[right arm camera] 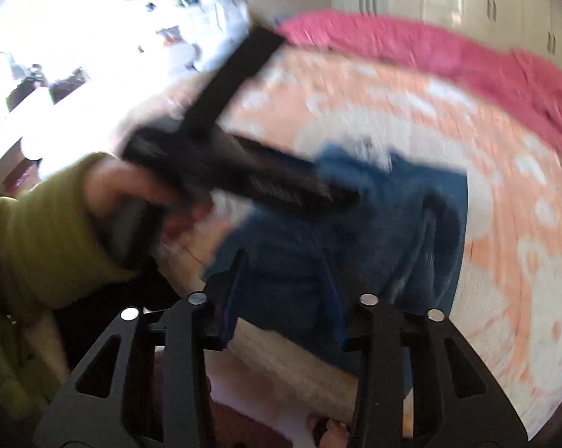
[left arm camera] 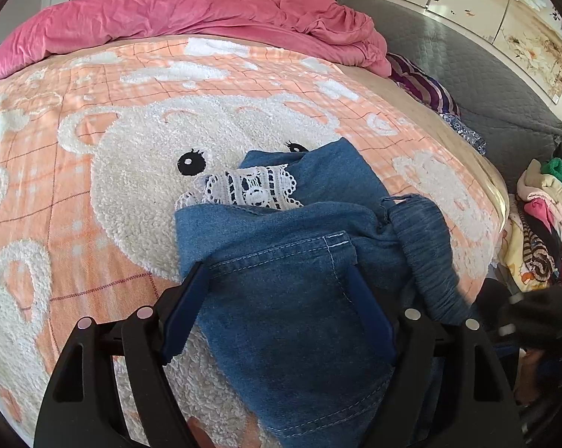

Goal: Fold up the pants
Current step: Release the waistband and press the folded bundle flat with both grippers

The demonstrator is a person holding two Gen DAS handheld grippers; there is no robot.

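The denim pants (left arm camera: 299, 261) lie bunched on the bear blanket (left arm camera: 131, 194), over the bear's muzzle, with their lace trim (left arm camera: 243, 186) just under its eye and the gathered waistband off to the right. No container shows. The left gripper (left arm camera: 277, 276) stands wide over the pants' pocket seam, fingers (left arm camera: 186, 310) astride the cloth, pinching nothing. The right gripper (right arm camera: 281, 261), blurred, hangs partly parted above the pants' near edge, gripping nothing
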